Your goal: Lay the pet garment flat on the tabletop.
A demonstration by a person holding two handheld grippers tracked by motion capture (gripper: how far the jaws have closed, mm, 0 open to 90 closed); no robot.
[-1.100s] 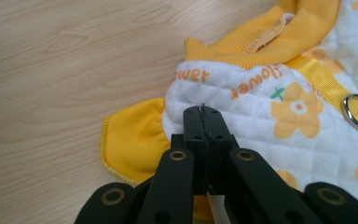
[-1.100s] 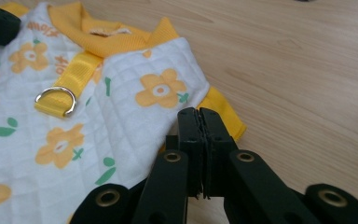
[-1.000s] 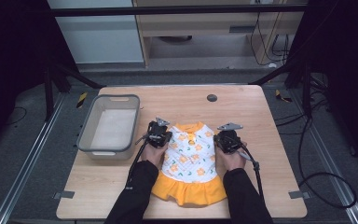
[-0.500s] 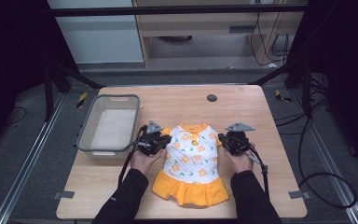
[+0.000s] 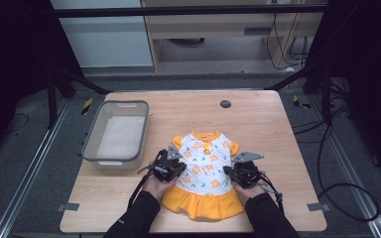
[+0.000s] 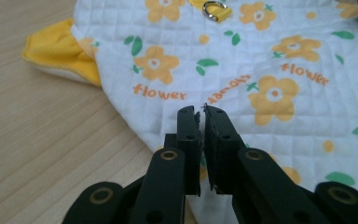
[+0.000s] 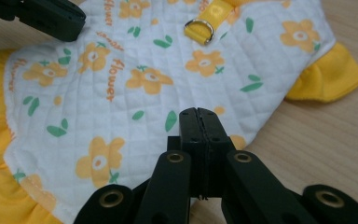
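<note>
small flowered dress (image 5: 204, 171) lies flat at lower centre of the table (image 5: 273, 124), collar toward the top of the frame. left gripper (image 5: 167, 165) sits at its left edge, jaws nearly pressed together, no cloth clearly between them. right gripper (image 5: 242, 171) at the right edge, jaws pressed tight, nothing visibly pinched. looks like the set-up for a fold; next move needs both to get hold of the side edges. grey bin (image 5: 116, 131) at left, clear of the way. black disc (image 5: 225, 103) near top.
</note>
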